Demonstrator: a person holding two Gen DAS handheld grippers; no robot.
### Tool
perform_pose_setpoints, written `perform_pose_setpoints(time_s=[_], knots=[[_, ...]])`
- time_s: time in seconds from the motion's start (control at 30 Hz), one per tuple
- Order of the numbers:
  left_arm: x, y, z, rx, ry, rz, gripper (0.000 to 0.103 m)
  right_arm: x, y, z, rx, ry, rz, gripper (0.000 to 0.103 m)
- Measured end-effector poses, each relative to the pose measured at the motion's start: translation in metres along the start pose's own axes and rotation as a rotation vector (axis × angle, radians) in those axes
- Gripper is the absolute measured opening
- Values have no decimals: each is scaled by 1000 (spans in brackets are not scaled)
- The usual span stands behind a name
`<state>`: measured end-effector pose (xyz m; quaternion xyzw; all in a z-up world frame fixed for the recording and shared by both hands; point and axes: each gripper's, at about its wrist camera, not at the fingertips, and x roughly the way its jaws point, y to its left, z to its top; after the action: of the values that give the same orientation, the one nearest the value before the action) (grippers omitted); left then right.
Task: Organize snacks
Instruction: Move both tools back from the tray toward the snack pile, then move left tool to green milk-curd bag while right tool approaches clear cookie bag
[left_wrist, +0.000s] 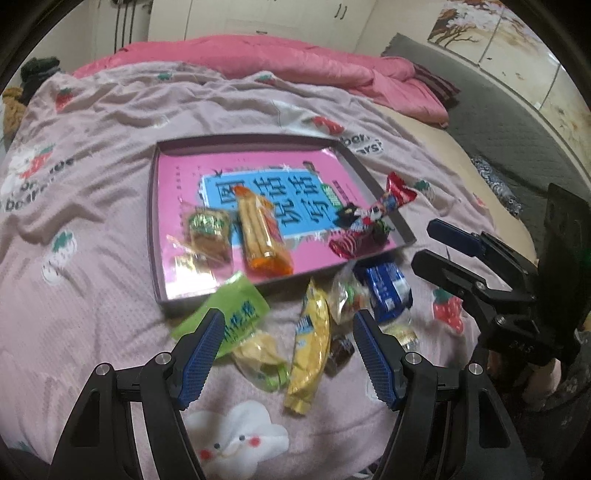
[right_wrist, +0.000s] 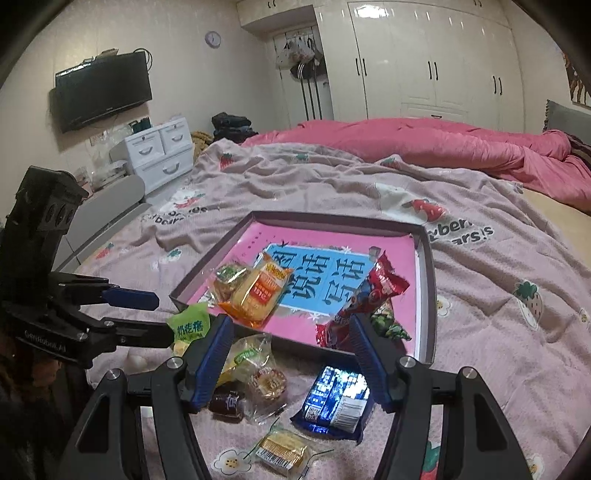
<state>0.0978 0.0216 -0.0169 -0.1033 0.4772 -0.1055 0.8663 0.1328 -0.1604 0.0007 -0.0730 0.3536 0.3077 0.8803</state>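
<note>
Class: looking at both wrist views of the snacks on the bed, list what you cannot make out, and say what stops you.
- Green packet, left view: left finger covers its lower corner.
- Red packet, right view: right finger hides its lower end.
- Brown sweet, right view: half behind a finger, label too small.
- Yellow packet, left view: print blurred.
- Tray, both views: snacks cover part of the printed characters.

- A home bedroom, shown chiefly by the wide bed (right_wrist: 332, 192) under a strawberry-print blanket (right_wrist: 480, 295).
- A rumpled pink quilt (right_wrist: 424, 147) lies along the bed's far side.
- Beyond the bed stand white wardrobes (right_wrist: 424, 62).
- A wall-mounted television (right_wrist: 103, 94) and white drawer unit (right_wrist: 162, 151) sit past the bed's left corner.
</note>
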Motion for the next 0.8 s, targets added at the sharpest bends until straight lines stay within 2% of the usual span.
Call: perform_pose_setpoints(time_s=[0.5, 0.8], knots=[[15, -14, -18, 41, 90, -34, 74, 20, 12, -13, -66, 118, 20, 65], [24, 12, -21, -75, 125, -30, 74, 37, 22, -24, -124, 197, 20, 64]])
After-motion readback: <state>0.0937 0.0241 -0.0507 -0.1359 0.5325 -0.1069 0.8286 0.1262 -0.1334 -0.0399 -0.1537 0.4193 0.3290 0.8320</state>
